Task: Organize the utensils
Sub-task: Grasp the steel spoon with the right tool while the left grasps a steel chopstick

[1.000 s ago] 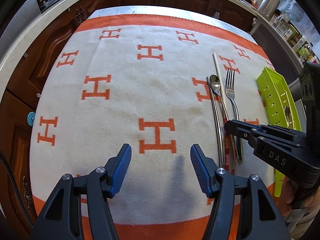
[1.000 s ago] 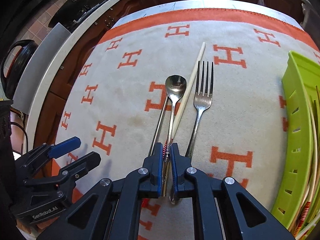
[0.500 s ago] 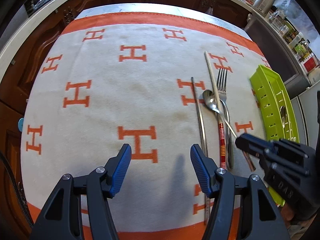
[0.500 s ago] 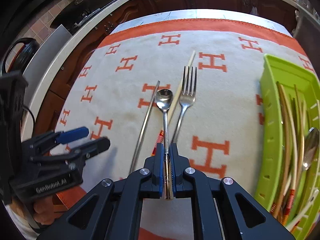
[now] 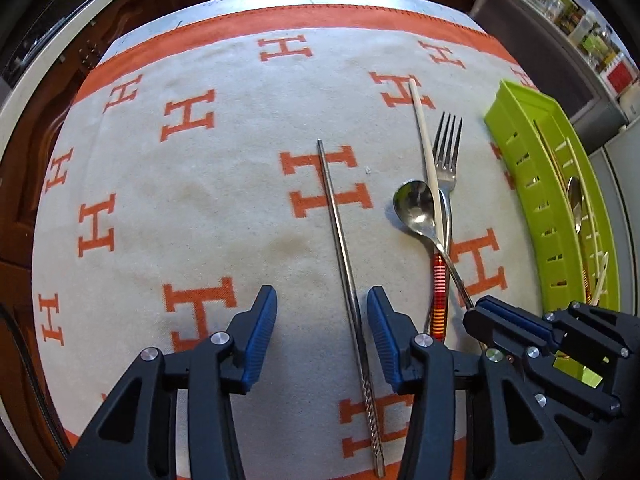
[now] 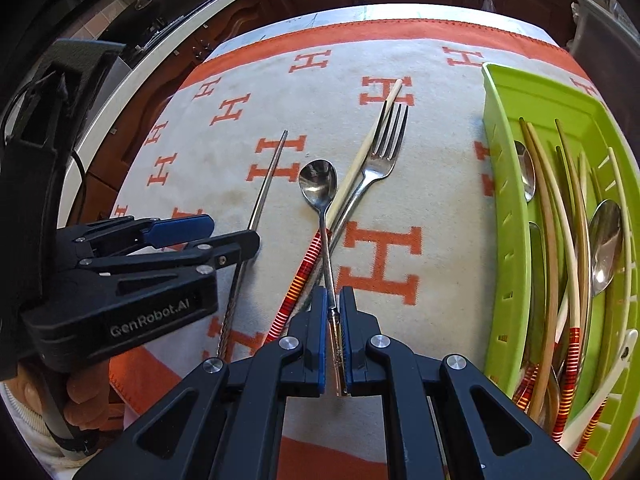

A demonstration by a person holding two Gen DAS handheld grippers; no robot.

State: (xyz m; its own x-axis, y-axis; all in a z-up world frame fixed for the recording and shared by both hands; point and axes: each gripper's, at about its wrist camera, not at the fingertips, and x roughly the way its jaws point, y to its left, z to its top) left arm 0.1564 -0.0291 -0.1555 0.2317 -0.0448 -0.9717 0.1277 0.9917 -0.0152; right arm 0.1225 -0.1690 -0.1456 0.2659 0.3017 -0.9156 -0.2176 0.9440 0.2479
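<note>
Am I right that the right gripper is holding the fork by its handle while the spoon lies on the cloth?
Not quite: the right gripper is shut on the spoon, as the right wrist view shows. The fork lies on the cloth.

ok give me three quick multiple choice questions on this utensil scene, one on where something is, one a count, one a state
1. Where is the green tray relative to the fork?
A. to its right
B. to its left
C. under it

2. How many chopsticks lie loose on the cloth?
A. one
B. two
C. four

3. What is the right gripper doing?
A. hanging open
B. shut on the spoon
C. shut on the fork

Answers:
1. A, the tray sits at the cloth's right edge.
2. B, a metal chopstick and a cream chopstick.
3. B, the spoon's handle runs between its closed pads.
</note>
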